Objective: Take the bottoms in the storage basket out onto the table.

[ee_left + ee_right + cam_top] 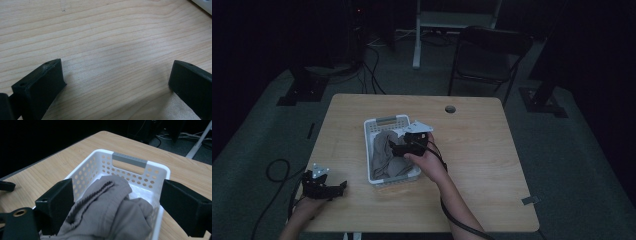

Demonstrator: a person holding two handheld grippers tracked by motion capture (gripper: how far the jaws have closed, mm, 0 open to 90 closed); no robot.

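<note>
A white perforated basket with a grey handle sits mid-table and holds a crumpled grey cloth. My right gripper hovers over the basket's right side, open, its jaws spread on either side of the cloth without closing on it. In the right gripper view the basket shows its grey handle at the far end. My left gripper rests low at the table's front left corner, open; in the left gripper view its jaws stand wide over bare wood.
The wooden table has a round cable hole near its far edge. A dark folding chair stands behind the table. Cables trail on the floor at the left. A corner of the basket sits at the left gripper view's top right.
</note>
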